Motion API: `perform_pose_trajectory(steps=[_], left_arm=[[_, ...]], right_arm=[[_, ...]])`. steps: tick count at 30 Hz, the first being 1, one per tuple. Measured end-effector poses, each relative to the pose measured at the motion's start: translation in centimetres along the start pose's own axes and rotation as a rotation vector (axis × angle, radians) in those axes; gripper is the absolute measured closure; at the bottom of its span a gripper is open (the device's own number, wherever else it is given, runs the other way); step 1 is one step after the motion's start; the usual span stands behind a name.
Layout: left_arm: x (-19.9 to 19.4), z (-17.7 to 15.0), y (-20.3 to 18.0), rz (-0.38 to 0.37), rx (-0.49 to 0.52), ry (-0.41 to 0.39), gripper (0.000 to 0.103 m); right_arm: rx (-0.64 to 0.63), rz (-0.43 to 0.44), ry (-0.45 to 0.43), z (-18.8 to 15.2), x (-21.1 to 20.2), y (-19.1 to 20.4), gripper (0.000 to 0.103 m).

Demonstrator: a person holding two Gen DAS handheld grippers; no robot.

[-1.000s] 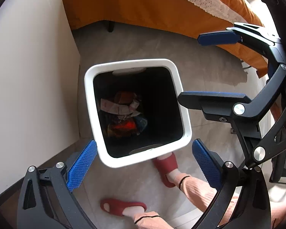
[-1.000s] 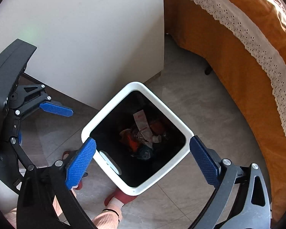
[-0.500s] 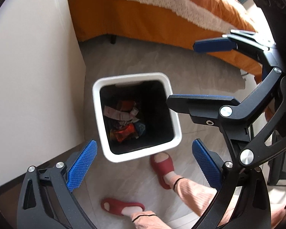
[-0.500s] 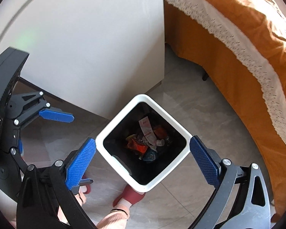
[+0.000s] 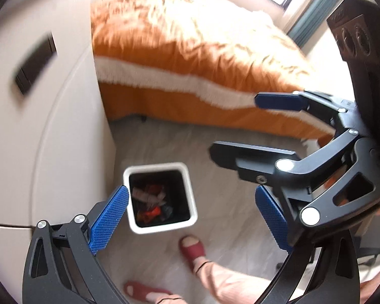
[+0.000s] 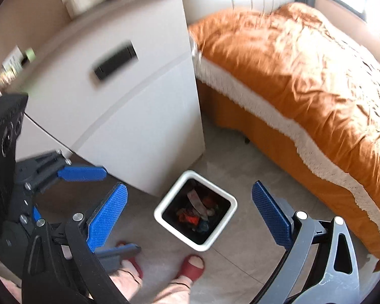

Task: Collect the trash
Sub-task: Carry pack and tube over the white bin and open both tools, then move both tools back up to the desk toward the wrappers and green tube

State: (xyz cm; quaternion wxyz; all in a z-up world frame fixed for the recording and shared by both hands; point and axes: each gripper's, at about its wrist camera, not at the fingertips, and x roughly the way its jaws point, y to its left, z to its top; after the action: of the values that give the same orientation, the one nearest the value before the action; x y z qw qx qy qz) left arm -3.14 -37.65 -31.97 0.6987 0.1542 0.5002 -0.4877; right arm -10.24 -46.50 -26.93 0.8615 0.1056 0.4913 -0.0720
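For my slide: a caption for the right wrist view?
Open right tool above a white bin of trash, beside an orange bed.

I see a pale tiled floor (image 6: 253, 157). On it stands a white bin (image 6: 229, 197) holding trash (image 6: 195, 214), beside a white cabinet (image 6: 139, 116). My view also shows red slippers (image 6: 192, 266) there.

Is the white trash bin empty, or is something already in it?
Not empty. The white trash bin stands upright on the floor with no lid, and crumpled red, orange and pale wrappers lie at its dark bottom, well below the rim.
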Motion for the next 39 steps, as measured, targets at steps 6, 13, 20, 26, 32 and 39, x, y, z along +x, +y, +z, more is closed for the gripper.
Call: perform_pose_trajectory(steps=[6,13,20,26,32,39], left_arm=[[-6.7,1.3,-1.3,0.062,0.027,-0.107,0.005],[-14.3,1.0,0.0,0.097,-0.018,-0.215,0.005],[-21.8,-1.0,4.1,0.259,-0.110,-0.307,0.005],[-27.6,-2.6,8.7,0.381,-0.191,-0.370,0.005],[-32.5,-4.2,12.8,0.492,-0.259,-0.428,0.005],[-35.2,-5.7,17.3,0.602,-0.327,-0.443,0.005]], right_arm=[[-0.005,0.015,-0.123,3.3,-5.1,2.3,0.005],[-0.038,0.099,-0.191,6.5,-8.4,6.9,0.005],[-0.122,0.170,-0.240,9.3,-9.8,12.7,0.005],[-0.238,0.228,-0.280,12.1,-10.2,19.5,0.005],[-0.317,0.278,-0.314,14.8,-9.7,25.6,0.005],[-0.354,0.295,-0.319,16.3,-7.8,29.6,0.005]])
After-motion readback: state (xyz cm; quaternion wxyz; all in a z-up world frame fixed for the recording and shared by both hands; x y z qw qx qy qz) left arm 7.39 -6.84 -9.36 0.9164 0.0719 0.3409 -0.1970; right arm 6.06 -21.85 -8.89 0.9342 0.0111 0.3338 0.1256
